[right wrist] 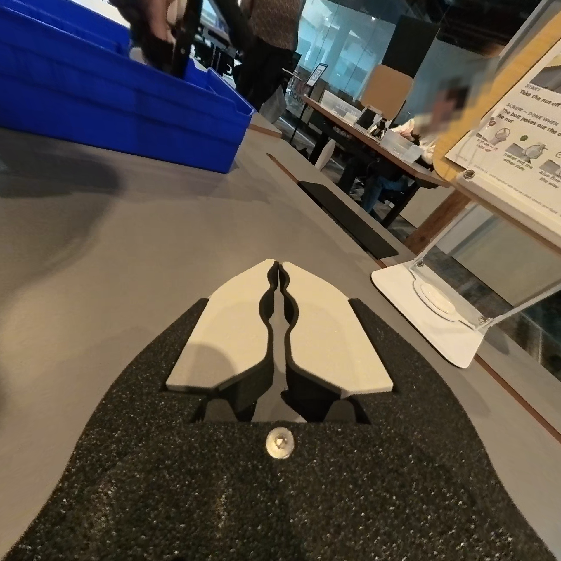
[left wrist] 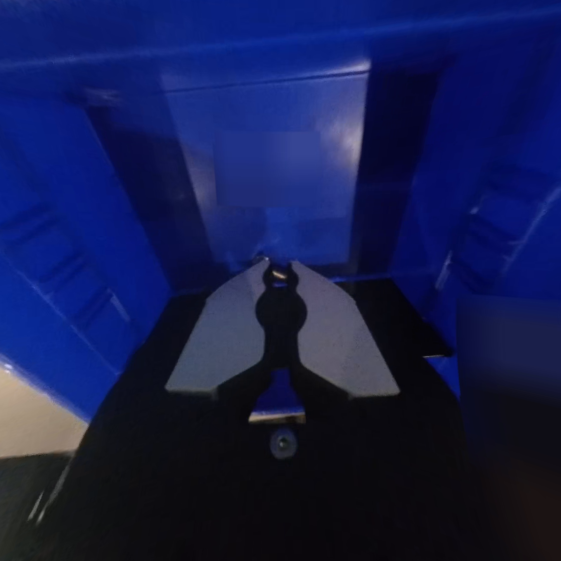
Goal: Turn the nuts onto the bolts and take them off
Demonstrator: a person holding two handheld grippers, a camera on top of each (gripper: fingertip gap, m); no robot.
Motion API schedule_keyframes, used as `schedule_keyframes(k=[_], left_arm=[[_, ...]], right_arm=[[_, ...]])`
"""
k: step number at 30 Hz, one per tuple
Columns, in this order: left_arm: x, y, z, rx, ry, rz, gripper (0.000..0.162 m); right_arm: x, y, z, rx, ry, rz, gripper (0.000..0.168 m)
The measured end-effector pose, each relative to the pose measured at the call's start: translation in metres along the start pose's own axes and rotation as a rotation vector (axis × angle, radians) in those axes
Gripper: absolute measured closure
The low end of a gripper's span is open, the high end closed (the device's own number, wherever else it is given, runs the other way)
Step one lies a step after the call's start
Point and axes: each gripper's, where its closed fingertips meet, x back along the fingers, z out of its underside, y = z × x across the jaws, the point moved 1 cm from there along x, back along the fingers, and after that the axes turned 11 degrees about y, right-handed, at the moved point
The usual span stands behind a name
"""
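Observation:
My left gripper [left wrist: 279, 268] is down inside a blue bin [left wrist: 91, 212], its tips close to the bin's far wall. Its fingers are almost together and pinch a small shiny metal piece [left wrist: 277, 274]. The view is blurred and too dark to tell whether that piece is a nut or a bolt. My right gripper [right wrist: 278, 267] is shut and empty, low over the grey table [right wrist: 136, 273]. In the right wrist view the blue bin [right wrist: 121, 115] stands at the far left, and a hand holds the left gripper [right wrist: 173, 51] inside it. No other nuts or bolts show.
A clear stand on a white base [right wrist: 431, 328] holds an instruction sheet [right wrist: 516, 136] at the table's right edge. A black strip [right wrist: 346, 212] lies along the far edge. Beyond it stand other tables, with a seated person [right wrist: 409, 136] and a standing person [right wrist: 267, 45]. Across from one pair of fingers to the other is roughly 40 cm.

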Motion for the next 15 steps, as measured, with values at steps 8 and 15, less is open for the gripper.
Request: schedule_keyframes(k=[8,15], left_arm=[[-0.017,0.006,0.001,0.016,0.127,-0.039,0.145],[-0.003,0.002,-0.003,-0.122,0.031,-0.136,0.160]], right_arm=[[0.000,0.002,-0.001,0.017,-0.002,-0.002,0.168],[0.000,0.003,-0.001,0.022,-0.003,-0.009,0.168]])
